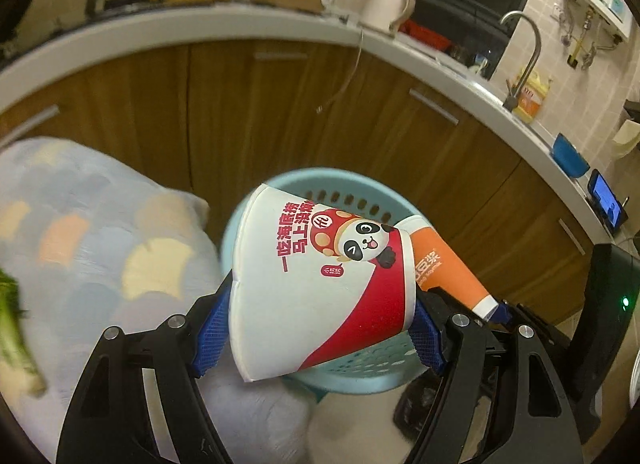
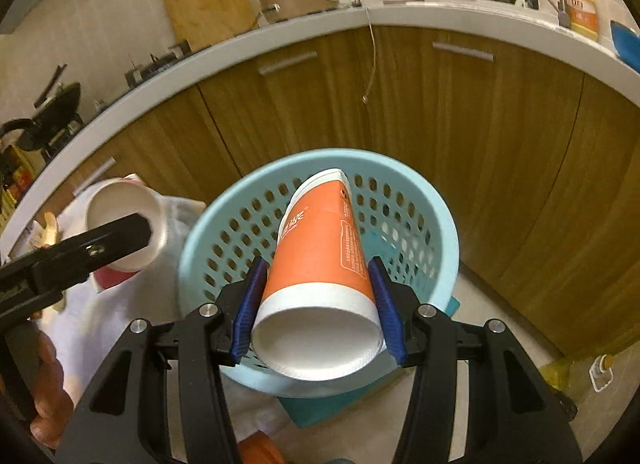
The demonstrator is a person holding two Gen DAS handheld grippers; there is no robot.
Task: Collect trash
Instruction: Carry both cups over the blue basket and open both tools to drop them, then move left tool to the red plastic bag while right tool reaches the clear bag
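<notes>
Two cups held over the basket
Right gripper (image 2: 316, 304) clamps the orange cup (image 2: 320, 248) above the basket (image 2: 444, 224) rim; left gripper (image 1: 316, 324) grips the panda cup (image 1: 320, 288) beside it.

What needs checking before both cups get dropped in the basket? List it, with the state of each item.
1. Right gripper shut on the orange paper cup: ok, blue pads press both sides.
2. Orange cup over the light blue perforated basket: ok, its far end points into the opening.
3. Left gripper shut on the panda-print paper cup: ok.
4. Panda cup over the basket: cannot tell; in the right wrist view it hangs left of the rim.
5. Room in the basket: ok, the visible interior looks mostly empty.
6. The two cups apart from each other: cannot tell, they overlap in the left wrist view.
</notes>
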